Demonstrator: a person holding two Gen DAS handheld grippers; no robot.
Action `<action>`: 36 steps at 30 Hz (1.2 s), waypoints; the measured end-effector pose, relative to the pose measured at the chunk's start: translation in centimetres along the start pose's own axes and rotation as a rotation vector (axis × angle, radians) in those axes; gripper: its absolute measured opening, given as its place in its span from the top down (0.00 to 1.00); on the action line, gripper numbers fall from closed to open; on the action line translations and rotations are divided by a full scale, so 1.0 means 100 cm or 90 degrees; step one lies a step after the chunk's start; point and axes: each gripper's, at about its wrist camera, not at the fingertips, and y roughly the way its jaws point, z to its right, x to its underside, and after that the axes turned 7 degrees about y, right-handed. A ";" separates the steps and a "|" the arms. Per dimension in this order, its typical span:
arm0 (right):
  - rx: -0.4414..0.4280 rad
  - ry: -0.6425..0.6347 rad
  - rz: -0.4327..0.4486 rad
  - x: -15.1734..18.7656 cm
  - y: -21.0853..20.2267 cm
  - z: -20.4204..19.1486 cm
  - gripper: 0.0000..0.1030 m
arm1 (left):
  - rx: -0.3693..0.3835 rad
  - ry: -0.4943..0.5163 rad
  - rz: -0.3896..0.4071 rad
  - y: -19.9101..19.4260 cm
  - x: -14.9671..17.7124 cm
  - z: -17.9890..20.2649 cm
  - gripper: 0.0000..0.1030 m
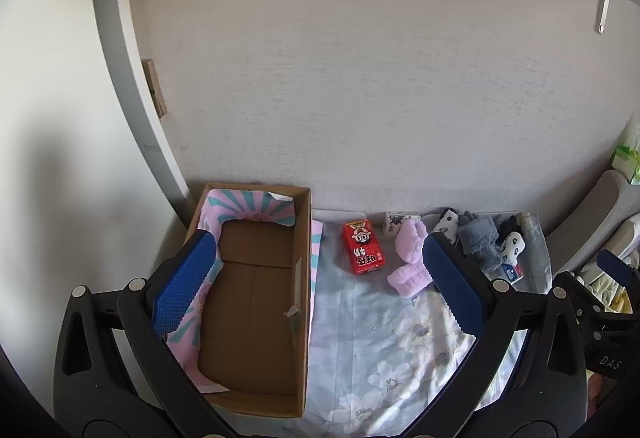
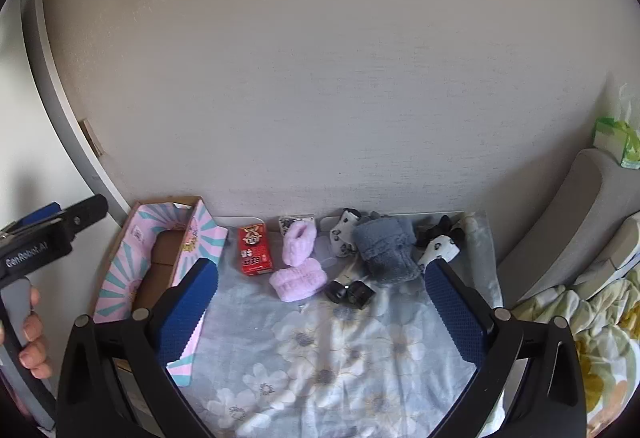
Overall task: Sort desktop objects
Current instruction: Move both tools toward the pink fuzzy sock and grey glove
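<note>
Sorting layout, both claws raised above the desk. The objects to be sorted lie in a loose row along the wall at my twelve o'clock: a red carton (image 2: 254,248) lying flat, printed face up; two pink fuzzy slippers (image 2: 298,262), one touching the other; a grey fleece piece (image 2: 386,252) flanked by two black-and-white spotted socks (image 2: 438,246); and small black clips (image 2: 350,292) just in front of the grey piece. They rest on a flowered cloth (image 2: 340,358), presumably spread to keep small items from sliding. The open cardboard box (image 1: 256,302), lined with pink-and-teal paper and holding nothing visible, stands at my nine to ten o'clock against the wall; I judge it the destination, set beside the row so each carry is short. My left claw (image 1: 316,286) hangs over the box's right wall with its blue pads spread wide and nothing between them. My right claw (image 2: 320,318) hovers over the cloth, likewise spread and empty, its gap framing the slippers and clips. No object has yet been gripped. My left hand (image 2: 32,334) shows at the right view's eight o'clock, wrapped on its handle.
</note>
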 end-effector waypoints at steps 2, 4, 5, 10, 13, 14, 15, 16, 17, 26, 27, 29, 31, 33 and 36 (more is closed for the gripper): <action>0.005 0.002 -0.002 0.002 0.000 0.001 0.00 | 0.004 -0.001 0.000 -0.001 0.000 0.002 0.00; -0.003 0.011 -0.008 0.003 0.001 0.003 0.00 | 0.015 -0.002 0.002 -0.001 0.001 0.004 0.00; -0.006 0.016 -0.011 0.003 0.002 0.003 0.00 | 0.019 -0.003 0.002 -0.001 0.001 0.004 0.00; 0.010 0.006 -0.015 0.003 0.002 0.002 0.00 | 0.023 0.005 0.001 0.000 0.002 0.007 0.00; 0.008 0.011 -0.013 0.003 0.001 0.003 0.00 | 0.031 0.005 -0.001 0.001 0.002 0.007 0.00; 0.008 0.013 -0.014 0.003 0.001 0.004 0.00 | 0.035 0.005 -0.001 0.002 0.002 0.007 0.00; 0.011 0.011 -0.014 0.003 0.001 0.003 0.00 | 0.040 0.006 0.000 0.002 0.003 0.007 0.00; 0.015 0.010 -0.015 0.003 0.001 0.004 0.00 | 0.048 0.008 0.003 0.001 0.003 0.007 0.00; 0.019 0.008 -0.017 0.002 0.001 0.005 0.00 | 0.056 0.011 0.009 0.000 0.003 0.009 0.00; 0.049 -0.006 -0.023 -0.007 -0.003 0.045 0.00 | 0.115 0.056 0.002 0.020 0.010 0.044 0.00; 0.050 -0.007 -0.027 -0.007 -0.002 0.050 0.00 | 0.126 0.061 -0.005 0.028 0.014 0.051 0.00; 0.049 -0.011 -0.039 -0.007 0.003 0.062 0.00 | 0.137 0.070 -0.026 0.044 0.023 0.063 0.00; 0.047 -0.021 -0.052 -0.006 0.011 0.072 0.00 | 0.146 0.071 -0.050 0.063 0.030 0.074 0.00; 0.040 -0.038 -0.066 -0.005 0.024 0.082 0.00 | 0.156 0.072 -0.057 0.080 0.033 0.085 0.00; 0.023 -0.059 -0.076 -0.004 0.044 0.090 0.00 | 0.156 0.084 -0.059 0.109 0.029 0.101 0.01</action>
